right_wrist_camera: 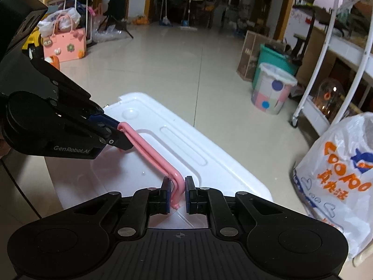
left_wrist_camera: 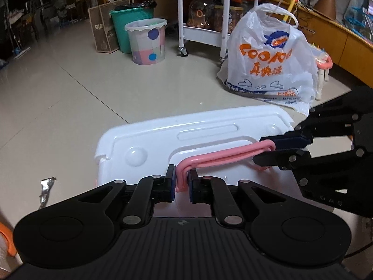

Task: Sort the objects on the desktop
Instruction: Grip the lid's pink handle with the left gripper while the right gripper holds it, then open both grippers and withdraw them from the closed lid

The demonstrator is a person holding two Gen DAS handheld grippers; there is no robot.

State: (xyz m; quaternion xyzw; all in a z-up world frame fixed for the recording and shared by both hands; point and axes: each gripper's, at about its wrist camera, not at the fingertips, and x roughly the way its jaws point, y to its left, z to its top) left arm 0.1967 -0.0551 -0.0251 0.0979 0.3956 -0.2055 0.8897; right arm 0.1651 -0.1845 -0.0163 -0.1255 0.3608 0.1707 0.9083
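A pink handle [left_wrist_camera: 216, 155] spans the white lid [left_wrist_camera: 186, 137] of a plastic storage box. My left gripper [left_wrist_camera: 181, 182] has its jaws around the handle's left bent end, a small gap on each side. My right gripper [left_wrist_camera: 265, 150] comes in from the right with its jaws around the other end. In the right wrist view, my right gripper [right_wrist_camera: 176, 194] frames the handle's [right_wrist_camera: 153, 154] near bend with gaps on both sides. My left gripper [right_wrist_camera: 121, 135] sits at the far end over the lid [right_wrist_camera: 209, 161].
The box stands on a tiled floor. A white shopping bag [left_wrist_camera: 268, 58] lies behind it at right. A pastel bin [left_wrist_camera: 148, 40], a green bucket [left_wrist_camera: 123, 21] and a white wheeled cart [left_wrist_camera: 202, 32] stand further back. A foil scrap [left_wrist_camera: 46, 186] lies at left.
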